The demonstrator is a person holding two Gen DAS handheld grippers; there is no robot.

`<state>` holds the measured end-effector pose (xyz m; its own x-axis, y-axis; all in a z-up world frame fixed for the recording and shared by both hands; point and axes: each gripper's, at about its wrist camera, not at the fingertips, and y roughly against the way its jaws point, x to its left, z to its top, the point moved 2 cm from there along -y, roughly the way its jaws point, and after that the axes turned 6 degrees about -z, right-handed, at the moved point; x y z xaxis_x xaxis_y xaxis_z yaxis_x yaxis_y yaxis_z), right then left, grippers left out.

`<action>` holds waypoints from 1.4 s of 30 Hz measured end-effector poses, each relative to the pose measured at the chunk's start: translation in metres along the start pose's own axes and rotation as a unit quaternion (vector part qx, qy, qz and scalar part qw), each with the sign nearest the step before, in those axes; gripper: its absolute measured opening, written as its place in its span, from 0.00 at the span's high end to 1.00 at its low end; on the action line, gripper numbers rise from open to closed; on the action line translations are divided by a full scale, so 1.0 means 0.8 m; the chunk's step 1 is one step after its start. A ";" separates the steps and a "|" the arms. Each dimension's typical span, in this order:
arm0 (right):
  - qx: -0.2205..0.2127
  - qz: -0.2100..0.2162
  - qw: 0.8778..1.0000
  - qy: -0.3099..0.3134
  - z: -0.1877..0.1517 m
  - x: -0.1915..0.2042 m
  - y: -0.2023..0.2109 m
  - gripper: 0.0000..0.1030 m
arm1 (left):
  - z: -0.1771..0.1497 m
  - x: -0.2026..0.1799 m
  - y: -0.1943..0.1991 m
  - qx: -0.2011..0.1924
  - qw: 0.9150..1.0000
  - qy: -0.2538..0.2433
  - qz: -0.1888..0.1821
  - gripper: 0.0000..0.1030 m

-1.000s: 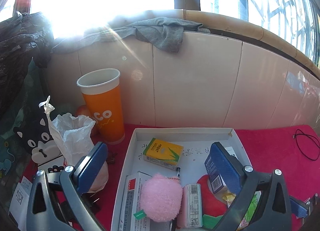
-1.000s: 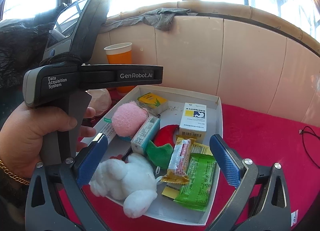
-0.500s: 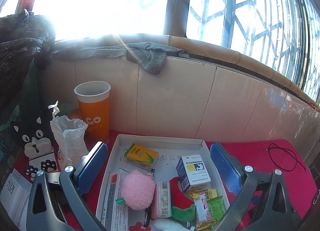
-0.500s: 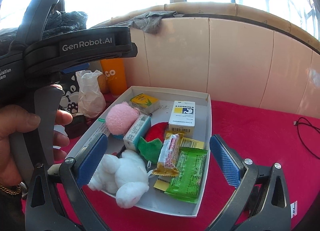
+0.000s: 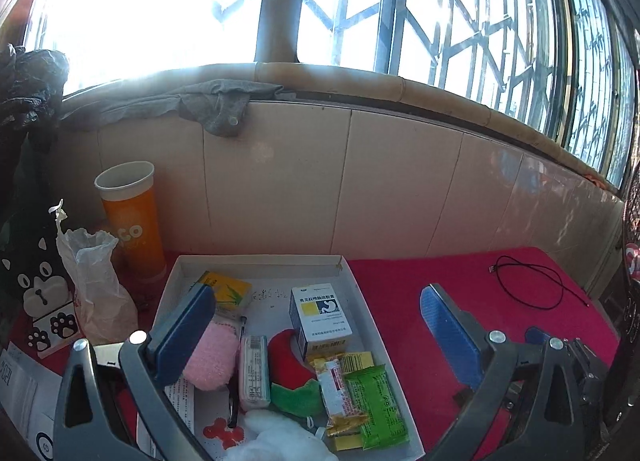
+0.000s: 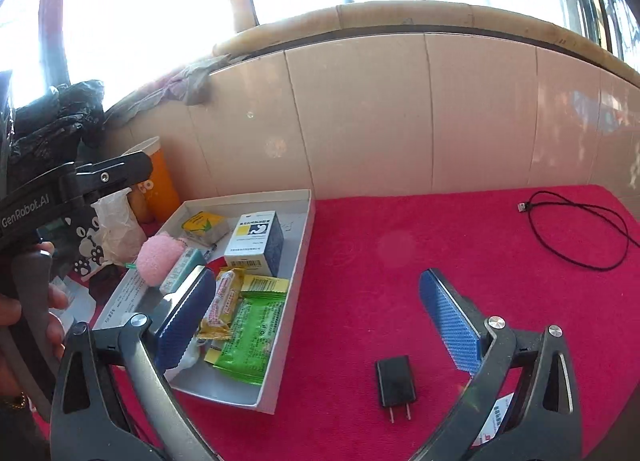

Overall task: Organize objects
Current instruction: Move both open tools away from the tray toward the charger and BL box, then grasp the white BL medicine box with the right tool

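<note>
A red cloth covers your bench point(image 6: 380, 261), which runs up to a tiled wall under a barred window. In the right wrist view, the white tray point(image 6: 298, 261) sits at 9 o'clock from your right tongs point(image 6: 316, 321), packed with goods: a blue-and-white medicine box point(image 6: 256, 241) stands upright near its far end, a yellow box point(image 6: 202, 223) lies at 10 o'clock from it, and a pink pompom point(image 6: 160, 257) rests just beside a slim white box. A green packet point(image 6: 248, 337) lies flat at the tray's near end, touching a yellow-wrapped snack bar point(image 6: 222, 307).

Your right tongs are spread wide and hold nothing. Between their fingers, low at 6 o'clock, a black plug adapter point(image 6: 396, 383) lies on the cloth, prongs toward you. A black cable point(image 6: 576, 229) curls at 2 o'clock, well apart from the tray.

Your left tongs point(image 5: 320, 337) are also spread wide with nothing between them, hovering over the tray. An orange cup point(image 5: 132, 221) stands upright at 10 o'clock, beside a crumpled white bag point(image 5: 96, 285).
</note>
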<state>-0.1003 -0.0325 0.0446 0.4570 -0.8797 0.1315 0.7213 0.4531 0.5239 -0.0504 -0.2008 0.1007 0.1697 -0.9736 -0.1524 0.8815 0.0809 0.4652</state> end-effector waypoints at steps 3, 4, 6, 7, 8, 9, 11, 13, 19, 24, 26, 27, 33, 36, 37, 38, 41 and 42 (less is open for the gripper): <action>-0.002 -0.019 0.999 -0.047 0.004 -0.049 0.008 0.00 | -0.006 -0.028 -0.004 0.008 1.000 -0.013 -0.017 0.00; -0.005 -0.025 0.998 -0.060 0.005 -0.063 0.012 0.00 | -0.009 -0.038 -0.005 0.012 0.999 -0.018 -0.025 0.00; -0.013 -0.039 0.996 -0.074 0.006 -0.089 0.021 0.00 | -0.019 -0.062 -0.008 0.023 0.998 -0.031 -0.042 0.00; -0.017 -0.046 0.996 -0.078 0.005 -0.101 0.026 0.00 | -0.026 -0.074 -0.010 0.030 0.997 -0.038 -0.052 0.00; -0.019 -0.054 0.995 -0.081 0.003 -0.113 0.031 0.00 | -0.033 -0.087 -0.013 0.038 0.996 -0.045 -0.062 0.00; -0.019 -0.060 0.995 -0.083 0.000 -0.125 0.036 0.00 | -0.040 -0.098 -0.016 0.046 0.995 -0.049 -0.072 0.00; -0.011 -0.067 0.994 -0.087 -0.010 -0.148 0.043 0.00 | -0.056 -0.116 -0.022 0.062 0.993 -0.047 -0.092 0.00; 0.007 -0.074 0.994 -0.083 -0.026 -0.168 0.045 0.00 | -0.072 -0.130 -0.028 0.077 0.991 -0.039 -0.105 0.00; 0.062 -0.060 0.995 -0.047 -0.077 -0.193 0.038 0.01 | -0.117 -0.160 -0.050 0.122 0.986 -0.050 -0.102 0.00; 0.069 -0.040 0.997 -0.006 -0.090 -0.175 0.031 0.14 | -0.135 -0.162 -0.056 0.134 0.985 -0.054 -0.095 0.00; 0.076 -0.034 0.997 0.009 -0.092 -0.166 0.025 0.23 | -0.130 -0.152 -0.054 0.126 0.987 -0.042 -0.089 0.00; 0.081 -0.031 0.996 0.015 -0.093 -0.163 0.022 0.26 | -0.126 -0.146 -0.053 0.121 0.988 -0.032 -0.085 0.00; 0.120 -0.019 0.992 0.040 -0.098 -0.143 -0.004 0.39 | -0.122 -0.125 -0.059 0.127 0.989 0.007 -0.077 0.00; 0.133 -0.015 0.990 0.045 -0.101 -0.139 -0.010 0.39 | -0.126 -0.131 -0.066 0.144 0.986 0.012 -0.082 0.00; 0.137 -0.016 0.989 0.044 -0.102 -0.140 -0.011 0.39 | -0.128 -0.135 -0.068 0.146 0.986 0.009 -0.084 0.00; 0.141 -0.017 0.989 0.043 -0.103 -0.141 -0.013 0.39 | -0.129 -0.140 -0.069 0.147 0.986 0.003 -0.084 0.00; 0.154 -0.023 0.987 0.042 -0.105 -0.141 -0.020 0.45 | -0.133 -0.156 -0.073 0.153 0.985 -0.019 -0.083 0.00; 0.155 -0.025 0.987 0.042 -0.105 -0.141 -0.021 0.46 | -0.135 -0.161 -0.076 0.155 0.984 -0.025 -0.083 0.00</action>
<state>-0.1202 0.0716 -0.0497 0.4766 -0.8784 0.0350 0.5555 0.3317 0.7625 -0.0781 -0.0573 -0.0020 0.0058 -0.9777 -0.2099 0.7169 -0.1422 0.6825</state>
